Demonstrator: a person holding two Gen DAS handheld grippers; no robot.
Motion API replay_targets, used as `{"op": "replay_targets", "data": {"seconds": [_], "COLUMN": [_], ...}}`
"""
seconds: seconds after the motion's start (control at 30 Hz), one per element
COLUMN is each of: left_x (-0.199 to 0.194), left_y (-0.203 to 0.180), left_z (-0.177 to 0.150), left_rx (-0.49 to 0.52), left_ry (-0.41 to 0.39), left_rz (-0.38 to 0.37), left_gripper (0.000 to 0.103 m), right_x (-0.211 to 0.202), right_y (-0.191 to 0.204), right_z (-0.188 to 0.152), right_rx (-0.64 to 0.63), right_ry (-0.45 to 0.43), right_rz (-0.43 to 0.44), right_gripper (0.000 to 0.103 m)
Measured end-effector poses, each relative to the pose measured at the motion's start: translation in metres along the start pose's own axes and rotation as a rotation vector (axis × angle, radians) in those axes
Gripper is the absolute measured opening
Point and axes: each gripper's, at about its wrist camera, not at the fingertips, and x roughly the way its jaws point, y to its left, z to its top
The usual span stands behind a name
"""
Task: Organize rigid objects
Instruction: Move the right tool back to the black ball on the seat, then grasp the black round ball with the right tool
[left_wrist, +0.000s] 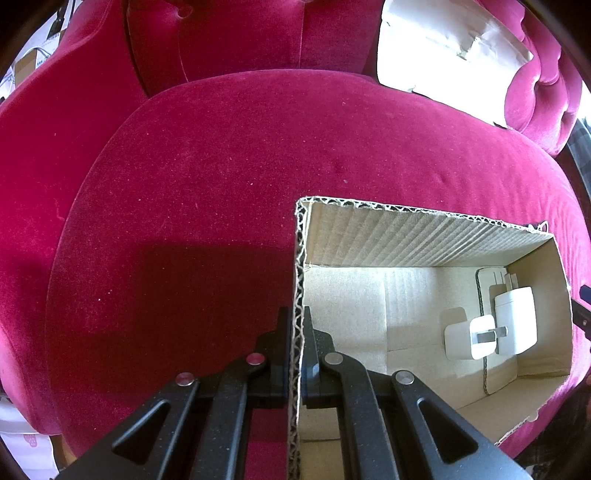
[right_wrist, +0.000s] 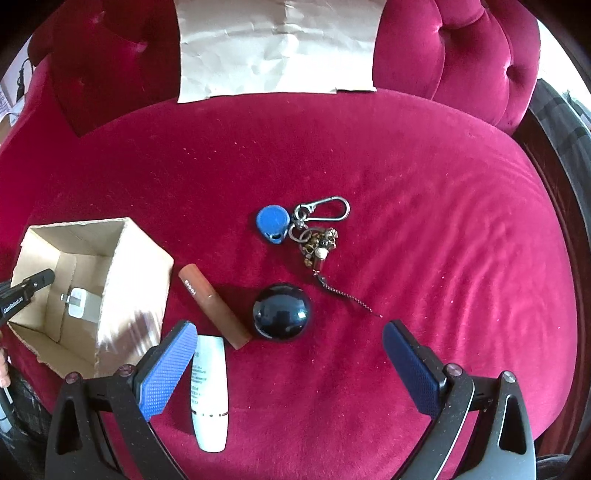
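My left gripper (left_wrist: 295, 325) is shut on the left wall of an open cardboard box (left_wrist: 406, 236), one finger outside and one inside. Two white power adapters (left_wrist: 495, 325) lie on the box's floor at its right end. The right wrist view shows the same box (right_wrist: 140, 280) at the left, with the left gripper (right_wrist: 22, 291) at its rim. My right gripper (right_wrist: 288, 332) is open above the red cushion, with a black dome-shaped object (right_wrist: 282, 310) between and just beyond its fingertips. A brown tube (right_wrist: 210, 299), a white tube (right_wrist: 208, 391) and a keychain with a blue fob (right_wrist: 273, 221) lie around it.
Everything sits on a red velvet armchair seat (right_wrist: 424, 258) with tufted back and arms. A creased sheet of paper (right_wrist: 277, 48) leans against the backrest. The keychain's thin chain (right_wrist: 347, 295) trails right of the black dome. The seat left of the box (left_wrist: 184, 221) is bare velvet.
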Motion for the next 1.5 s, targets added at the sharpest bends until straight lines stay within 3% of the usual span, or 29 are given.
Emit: {"op": "replay_targets", "data": {"seconds": [0.4, 0.53, 0.6, 0.63, 0.67, 1.5], "left_x": [0.0, 0.0, 0.0, 0.0, 0.0, 0.001], "left_y": [-0.001, -0.001, -0.001, -0.001, -0.001, -0.002], "left_z": [0.0, 0.0, 0.0, 0.0, 0.001, 0.002], "left_rx": [0.004, 0.004, 0.006, 0.007, 0.006, 0.003], "left_ry": [-0.001, -0.001, -0.001, -0.001, -0.001, -0.003], "left_rz": [0.003, 0.003, 0.003, 0.003, 0.003, 0.003], "left_gripper": [0.003, 0.003, 0.003, 0.003, 0.003, 0.003], "right_x": [0.01, 0.01, 0.01, 0.01, 0.01, -0.013], "right_y": [-0.005, -0.004, -0.005, -0.004, -0.003, 0.004], "right_z": [0.005, 0.008, 0.009, 0.009, 0.009, 0.011], "right_rx": [0.029, 0.037, 0.049, 0.049, 0.042, 0.032], "right_ry": [0.002, -0.004, -0.004, -0.003, 0.0, 0.011], "right_rz": [0.002, 0.02, 0.036, 0.04, 0.043, 0.004], "right_gripper": [0.099, 0.081, 0.063, 0.044, 0.04, 0.04]}}
